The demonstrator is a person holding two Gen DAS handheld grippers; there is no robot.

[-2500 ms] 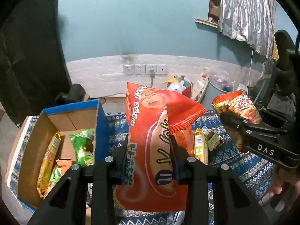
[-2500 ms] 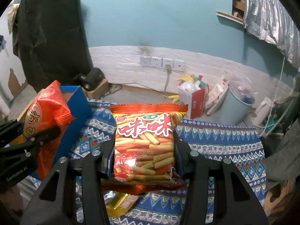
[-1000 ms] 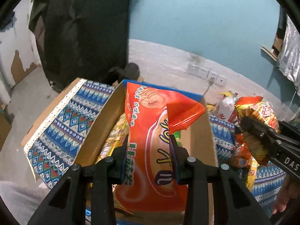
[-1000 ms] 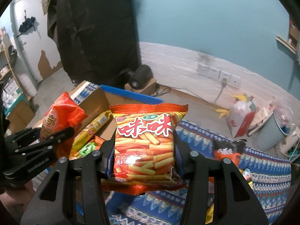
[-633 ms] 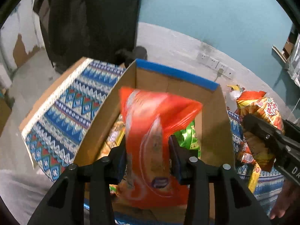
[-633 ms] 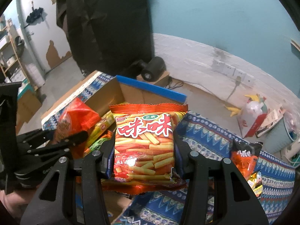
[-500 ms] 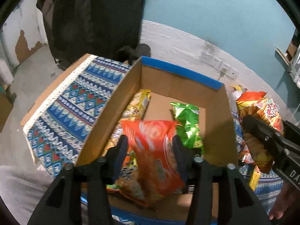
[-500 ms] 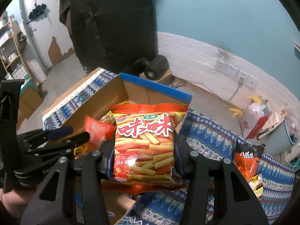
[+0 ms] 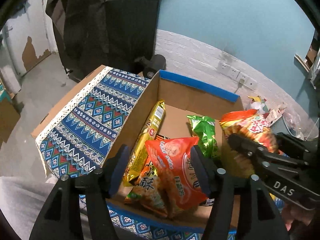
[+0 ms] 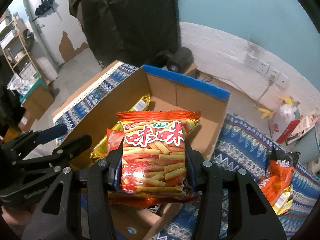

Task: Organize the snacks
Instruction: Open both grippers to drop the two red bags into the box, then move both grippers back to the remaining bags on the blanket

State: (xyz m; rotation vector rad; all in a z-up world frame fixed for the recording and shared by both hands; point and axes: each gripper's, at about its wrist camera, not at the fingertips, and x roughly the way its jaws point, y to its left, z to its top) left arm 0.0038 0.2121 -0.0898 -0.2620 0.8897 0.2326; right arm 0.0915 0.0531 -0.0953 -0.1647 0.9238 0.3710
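A cardboard box with a blue rim [image 9: 196, 84] [image 10: 186, 82] stands on the patterned cloth. My left gripper [image 9: 160, 168] is open above the box's near end; it also shows in the right wrist view [image 10: 66, 134]. An orange-red snack bag [image 9: 176, 172] lies loose in the box below it, on other packets. My right gripper [image 10: 153, 160] is shut on a red bag of fry-shaped snacks [image 10: 154, 152] and holds it over the box's right side; that bag also shows in the left wrist view [image 9: 250, 128].
In the box lie a long gold packet [image 9: 148, 140] and a green packet [image 9: 204, 132]. More snack bags [image 10: 280, 180] lie on the blue patterned cloth [image 10: 240, 140] to the right. A black speaker [image 10: 180, 58] sits behind the box. The table's left edge [image 9: 60, 116] drops to the floor.
My left gripper moved over the box, opened and let the orange-red bag fall into it. My right gripper followed with the fry bag, now over the box's right side.
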